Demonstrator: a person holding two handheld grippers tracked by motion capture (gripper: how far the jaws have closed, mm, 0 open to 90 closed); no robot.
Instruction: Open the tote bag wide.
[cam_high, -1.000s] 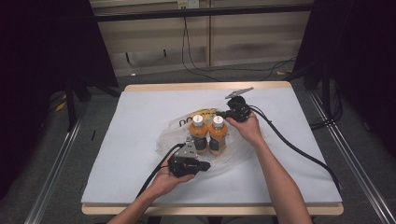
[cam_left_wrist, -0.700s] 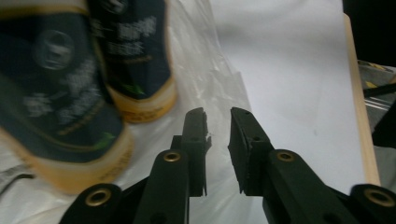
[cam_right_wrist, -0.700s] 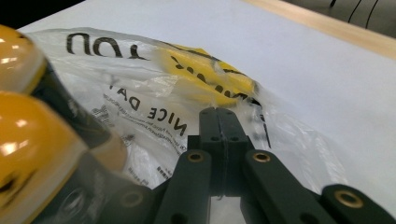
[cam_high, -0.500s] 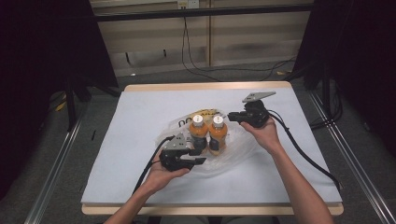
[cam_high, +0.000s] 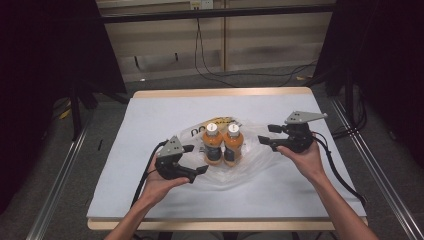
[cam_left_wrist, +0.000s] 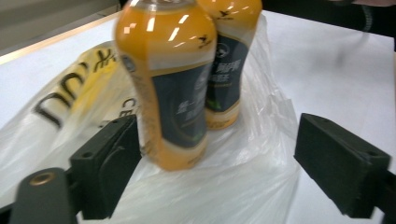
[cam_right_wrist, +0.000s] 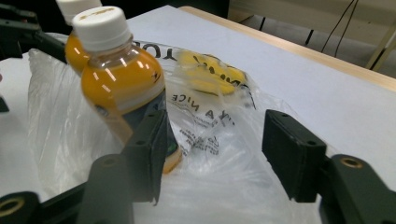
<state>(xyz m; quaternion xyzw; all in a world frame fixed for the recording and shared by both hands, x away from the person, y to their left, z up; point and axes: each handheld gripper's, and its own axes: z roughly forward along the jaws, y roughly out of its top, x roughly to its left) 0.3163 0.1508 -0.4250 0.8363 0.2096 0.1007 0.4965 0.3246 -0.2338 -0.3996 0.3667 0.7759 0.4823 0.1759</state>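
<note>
Two orange bottles (cam_high: 223, 143) stand upright, touching, on a clear bag (cam_high: 250, 165) between the grippers. Left gripper (cam_high: 192, 160) and right gripper (cam_high: 267, 135) both gape wide and empty, with crumpled bag plastic lying before each.

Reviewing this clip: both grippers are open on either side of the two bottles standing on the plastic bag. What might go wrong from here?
1. The two orange bottles stand upright on the loose, crumpled plastic bag; tugging the film would likely tip them.
2. The bottles stand side by side, so closing on one may knock over the other.
3. The left gripper and right gripper sit low over thin film, which an open jaw could snag or tear.
</note>
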